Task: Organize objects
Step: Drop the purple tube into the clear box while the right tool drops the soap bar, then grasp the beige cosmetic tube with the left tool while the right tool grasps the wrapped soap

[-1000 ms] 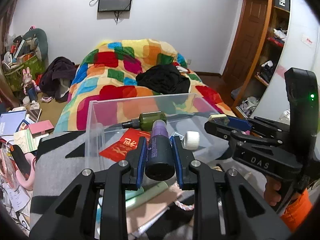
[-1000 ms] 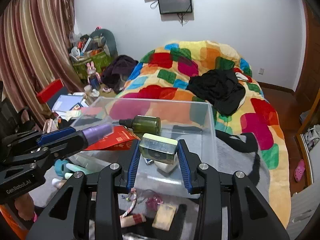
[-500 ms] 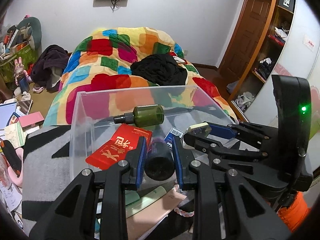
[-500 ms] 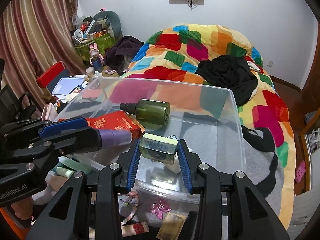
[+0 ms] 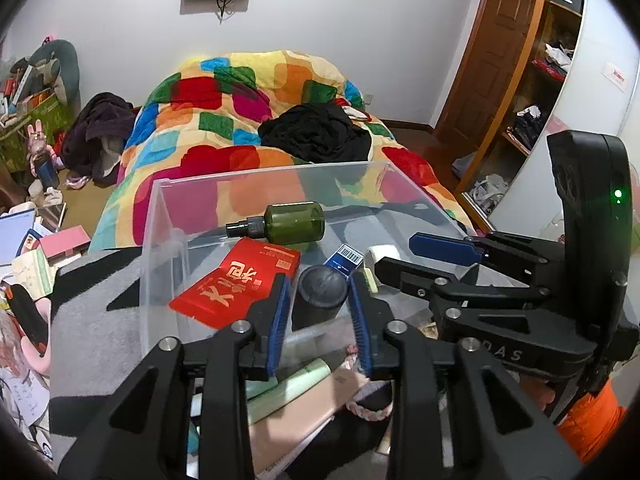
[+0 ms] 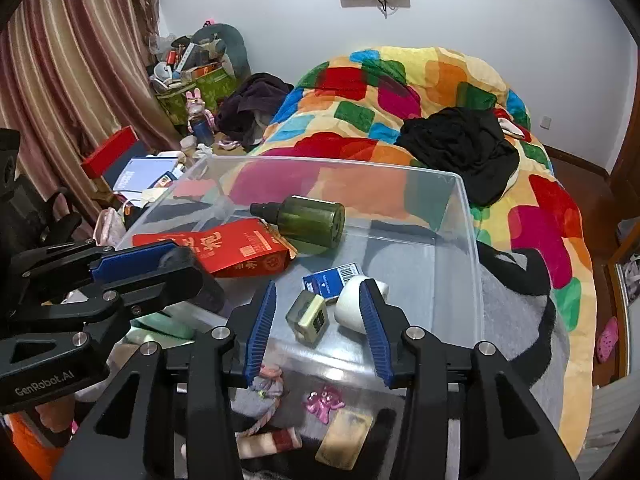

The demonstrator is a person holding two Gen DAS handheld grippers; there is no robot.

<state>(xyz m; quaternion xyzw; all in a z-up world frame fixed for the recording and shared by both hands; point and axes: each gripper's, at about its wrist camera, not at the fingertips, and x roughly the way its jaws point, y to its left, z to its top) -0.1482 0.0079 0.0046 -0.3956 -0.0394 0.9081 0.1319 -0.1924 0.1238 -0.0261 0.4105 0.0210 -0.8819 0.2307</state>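
A clear plastic bin [image 5: 160,240] [image 6: 460,208] sits on a grey blanket. In it lie a green spray bottle [image 5: 294,222] [image 6: 312,220], a red packet [image 5: 236,282] [image 6: 224,246], a blue card [image 5: 346,256] [image 6: 332,278] and a white roll [image 6: 358,304]. My left gripper [image 5: 320,300] is shut on a dark purple bottle [image 5: 322,290], held over the bin's near side. My right gripper [image 6: 318,314] is open above the bin. A small green-and-cream tin [image 6: 308,316] lies in the bin between its fingers.
Loose items lie in front of the bin: a pink book [image 5: 304,408], a braided cord [image 6: 264,408], a pink trinket [image 6: 324,398], a tan bar [image 6: 346,438]. A bed with a colourful quilt [image 5: 248,112] stands behind. Clutter fills the floor at left [image 6: 160,164].
Both grippers moved down and forward over the bin. My right gripper opened and let go of the tin, which now lies in the bin. The left still holds the purple bottle.
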